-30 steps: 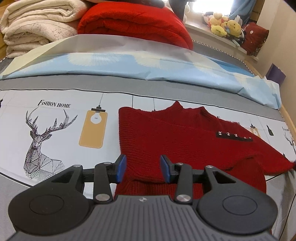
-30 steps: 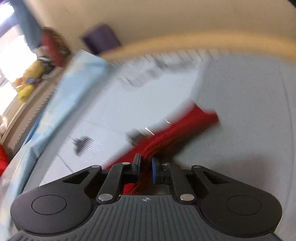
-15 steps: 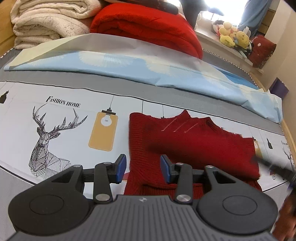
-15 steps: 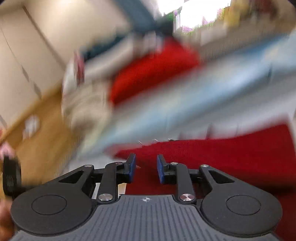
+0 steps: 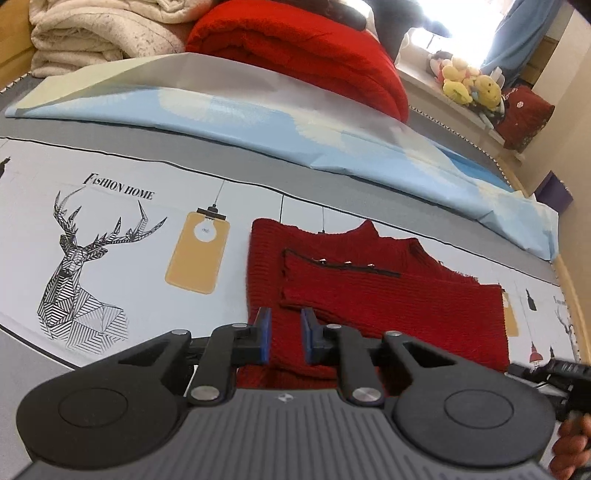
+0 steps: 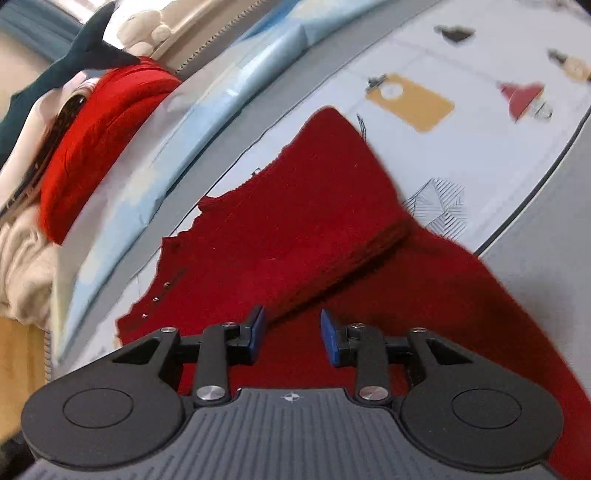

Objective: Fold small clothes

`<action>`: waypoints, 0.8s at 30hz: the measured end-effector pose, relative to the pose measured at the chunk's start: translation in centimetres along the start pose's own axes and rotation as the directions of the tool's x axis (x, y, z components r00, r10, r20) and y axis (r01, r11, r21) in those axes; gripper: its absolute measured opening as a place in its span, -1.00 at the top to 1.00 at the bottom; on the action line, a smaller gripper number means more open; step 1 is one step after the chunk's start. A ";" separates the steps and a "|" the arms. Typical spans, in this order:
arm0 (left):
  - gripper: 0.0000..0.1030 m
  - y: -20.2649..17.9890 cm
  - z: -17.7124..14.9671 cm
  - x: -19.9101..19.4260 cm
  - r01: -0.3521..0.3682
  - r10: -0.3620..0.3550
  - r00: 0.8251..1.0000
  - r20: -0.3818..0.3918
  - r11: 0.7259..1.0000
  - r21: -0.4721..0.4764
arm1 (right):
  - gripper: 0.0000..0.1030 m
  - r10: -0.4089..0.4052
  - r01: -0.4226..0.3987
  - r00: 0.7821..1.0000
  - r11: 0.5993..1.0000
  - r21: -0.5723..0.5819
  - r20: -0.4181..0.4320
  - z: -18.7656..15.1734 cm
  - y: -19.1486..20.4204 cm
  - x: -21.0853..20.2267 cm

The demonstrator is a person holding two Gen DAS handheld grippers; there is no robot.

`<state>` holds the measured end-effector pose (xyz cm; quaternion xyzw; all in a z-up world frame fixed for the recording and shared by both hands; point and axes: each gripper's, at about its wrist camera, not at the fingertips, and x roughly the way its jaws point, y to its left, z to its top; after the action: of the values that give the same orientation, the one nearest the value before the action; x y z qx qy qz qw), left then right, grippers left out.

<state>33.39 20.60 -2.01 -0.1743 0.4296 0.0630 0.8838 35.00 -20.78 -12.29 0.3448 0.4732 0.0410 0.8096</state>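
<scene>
Bedding and toys lay around

A red blanket (image 5: 306, 51), cream blankets (image 5: 99, 33), blue sheet (image 5: 258, 122), deer print (image 5: 85, 266); probably plush toys (image 5: 469, 86) behind.

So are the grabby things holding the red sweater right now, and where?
No, nothing is held. The left hand-held gripper and right hand-held gripper are both open, with the red sweater lying folded on the bed sheet.

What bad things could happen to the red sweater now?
1. The sleeve just lies loose across the red sweater; a bump from the open left gripper hovering near the hem could slide it off.
2. The open right gripper hangs low over the knit and might snag it, dragging the sweater crooked on the printed bedsheet.
</scene>
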 end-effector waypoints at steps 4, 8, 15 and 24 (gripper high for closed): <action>0.65 0.0 -0.3 1.0 -0.014 0.014 1.000 -0.020 1.000 -0.026 | 0.31 0.005 -0.001 0.999 0.997 -0.079 0.052 2.6 0.9 -0.2; 0.65 -0.7 -0.7 1.4 -0.021 0.022 0.999 -0.039 1.000 0.022 | 0.31 -0.010 0.017 0.998 0.995 -0.095 0.069 3.8 0.5 -0.9; 0.65 -0.3 -1.4 1.5 -0.030 0.032 0.998 -0.063 0.999 0.025 | 0.31 -0.015 0.020 0.997 0.997 -0.077 0.069 5.4 -2.5 -0.2; 0.65 -0.5 -1.4 -0.1 0.004 -0.003 0.999 -0.044 1.000 0.029 | 0.31 -0.117 0.117 0.992 0.993 -0.006 0.055 5.3 -4.7 0.9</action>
<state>32.44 19.61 -2.55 -0.1634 0.4497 0.0513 0.8766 38.45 -26.70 -14.08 0.3139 0.4702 -0.0139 0.8247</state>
